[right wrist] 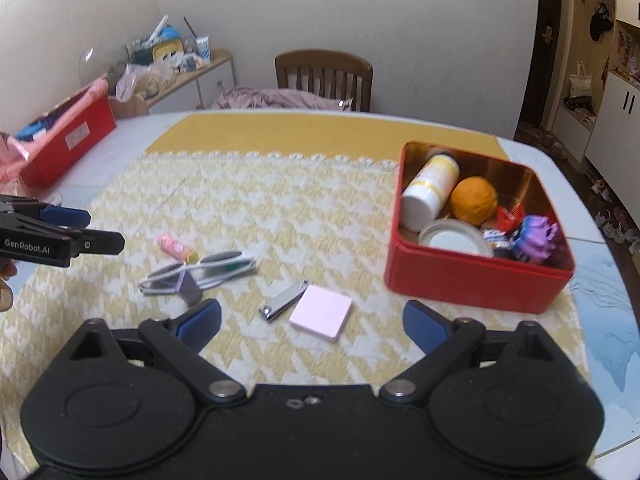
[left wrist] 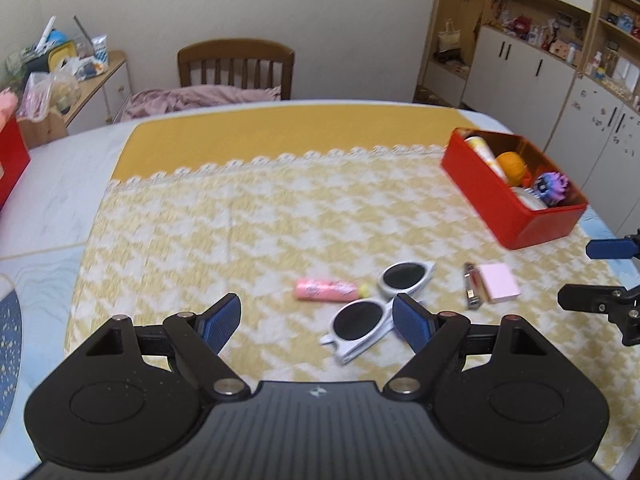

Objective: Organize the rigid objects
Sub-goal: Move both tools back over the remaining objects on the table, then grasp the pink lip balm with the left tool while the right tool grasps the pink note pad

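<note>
White sunglasses (left wrist: 372, 312) (right wrist: 200, 270) lie folded on the yellow checked cloth (left wrist: 248, 224), beside a pink tube (left wrist: 326, 290) (right wrist: 174, 246). To their right lie a nail clipper (left wrist: 471, 286) (right wrist: 282, 300) and a pink square pad (left wrist: 500, 283) (right wrist: 321, 312). A red box (left wrist: 516, 216) (right wrist: 472, 284) at the right holds a white bottle (right wrist: 430, 190), an orange ball (right wrist: 474, 200), a purple toy (right wrist: 536, 238) and a lid. My left gripper (left wrist: 316, 322) is open above the sunglasses and tube. My right gripper (right wrist: 312, 326) is open just before the pad and clipper.
A wooden chair (left wrist: 236, 68) with a pink cloth stands behind the table. Another red box (right wrist: 66, 140) sits at the table's far left. A cluttered side cabinet (left wrist: 80, 80) is at the left wall. Shelves and cupboards (left wrist: 560, 60) line the right.
</note>
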